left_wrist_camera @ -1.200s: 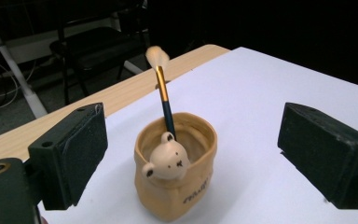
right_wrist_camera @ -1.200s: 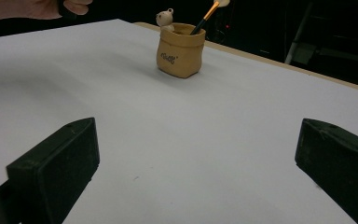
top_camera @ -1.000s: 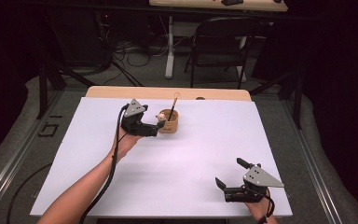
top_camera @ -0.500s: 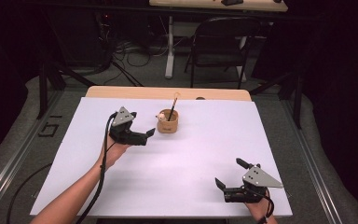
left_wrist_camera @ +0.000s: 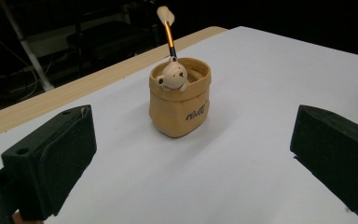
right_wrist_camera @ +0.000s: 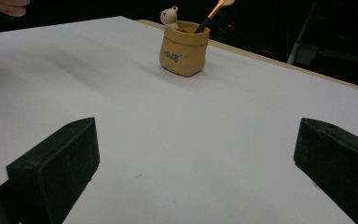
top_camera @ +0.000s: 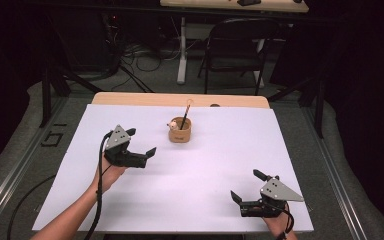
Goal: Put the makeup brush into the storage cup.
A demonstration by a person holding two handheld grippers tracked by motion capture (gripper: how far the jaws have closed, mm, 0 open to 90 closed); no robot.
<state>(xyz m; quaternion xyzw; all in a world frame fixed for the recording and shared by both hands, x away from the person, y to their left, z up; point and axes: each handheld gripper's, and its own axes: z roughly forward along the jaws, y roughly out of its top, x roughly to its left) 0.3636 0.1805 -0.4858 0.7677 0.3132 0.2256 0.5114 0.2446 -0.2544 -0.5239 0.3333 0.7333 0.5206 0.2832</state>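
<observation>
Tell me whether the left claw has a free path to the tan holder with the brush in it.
Probably yes: the left claw is open and faces the holder, with bare white tabletop between them.

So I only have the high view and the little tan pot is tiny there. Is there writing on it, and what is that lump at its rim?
Observer: The left claw's own view shows dark script on the front of the pot, too small to read.
Operator: And the lump?
Observer: A small bear figure peeking over the rim, with a brush standing behind it.
Operator: Is anything between the left claw's jaws?
Observer: No. The left claw is wide open over bare white table, the pot beyond its tips.
</observation>
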